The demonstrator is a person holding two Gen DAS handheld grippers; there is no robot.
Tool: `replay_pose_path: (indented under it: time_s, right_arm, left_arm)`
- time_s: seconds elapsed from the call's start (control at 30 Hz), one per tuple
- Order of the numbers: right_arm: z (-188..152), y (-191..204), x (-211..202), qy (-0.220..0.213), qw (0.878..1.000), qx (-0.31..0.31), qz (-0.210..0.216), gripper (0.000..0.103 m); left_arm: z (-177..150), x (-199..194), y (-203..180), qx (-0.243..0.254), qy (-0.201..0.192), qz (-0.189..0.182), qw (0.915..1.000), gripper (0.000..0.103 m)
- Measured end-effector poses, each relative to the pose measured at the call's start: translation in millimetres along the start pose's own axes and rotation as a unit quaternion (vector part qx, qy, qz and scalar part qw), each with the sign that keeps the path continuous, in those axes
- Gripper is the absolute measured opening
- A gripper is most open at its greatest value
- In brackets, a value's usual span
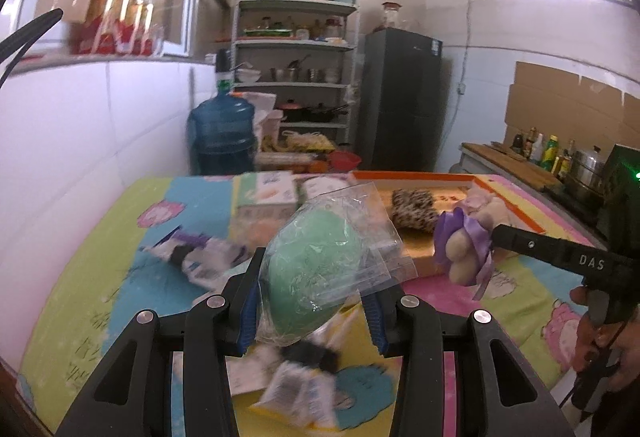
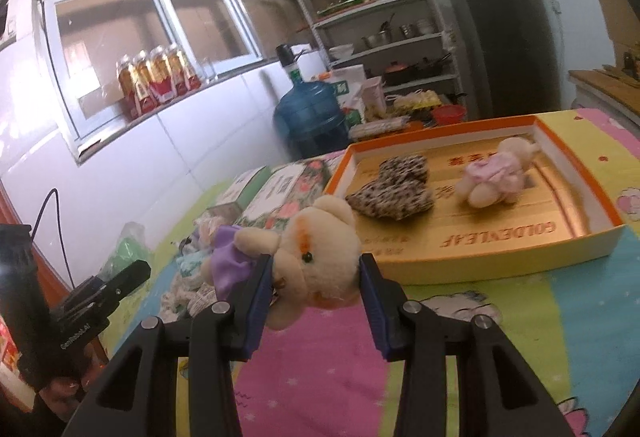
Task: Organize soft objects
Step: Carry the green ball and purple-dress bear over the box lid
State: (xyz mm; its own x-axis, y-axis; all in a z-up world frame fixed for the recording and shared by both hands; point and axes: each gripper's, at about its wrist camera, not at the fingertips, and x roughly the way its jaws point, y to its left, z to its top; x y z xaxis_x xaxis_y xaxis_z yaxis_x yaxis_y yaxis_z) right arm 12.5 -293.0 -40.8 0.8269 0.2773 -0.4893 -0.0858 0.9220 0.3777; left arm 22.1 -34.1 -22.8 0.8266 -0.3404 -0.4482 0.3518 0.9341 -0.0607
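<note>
My left gripper (image 1: pixel 312 277) is shut on a green sponge in a clear plastic bag (image 1: pixel 316 261) and holds it above the table. My right gripper (image 2: pixel 316 273) is shut on a cream teddy bear in a purple dress (image 2: pixel 316 257), lifted just in front of the orange-rimmed box tray (image 2: pixel 580 241). The same bear (image 1: pixel 464 249) shows at the right in the left wrist view. In the tray lie a leopard-print soft piece (image 2: pixel 392 193) and a second bear in a pink dress (image 2: pixel 496 177).
Tissue packs (image 1: pixel 264 197) and small wrapped packets (image 1: pixel 200 257) lie on the cartoon-print cloth (image 2: pixel 320 377) to the left of the tray. A blue water jug (image 2: pixel 312 117), a shelf rack (image 2: pixel 384 29) and a dark fridge (image 2: pixel 496 33) stand behind the table.
</note>
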Motion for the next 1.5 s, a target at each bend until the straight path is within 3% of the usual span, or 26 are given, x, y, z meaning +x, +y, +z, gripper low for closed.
replay_pose_path:
  time_s: [0.77, 1.07, 1.5]
  right_arm:
    - [36.1, -97.3, -48.5, -0.084, 0.992, 0.034, -0.092, 0.043]
    - [45.3, -129.6, -42.9, -0.074, 0.989, 0.029, -0.121, 0.043]
    - [48.9, -160.3, -14.6, -0.039, 0.991, 0.037, -0.123, 0.043]
  left_arm:
    - [52.3, 51.1, -133.8, 0.052, 0.003, -0.044, 0.9977, 0.045]
    - [54.7, 88.9, -175.5, 0.063, 0.027, -0.046, 0.9966, 0.045]
    - [52.3, 154.6, -194.5, 0.057, 0.088, -0.037, 0.9938, 0.045]
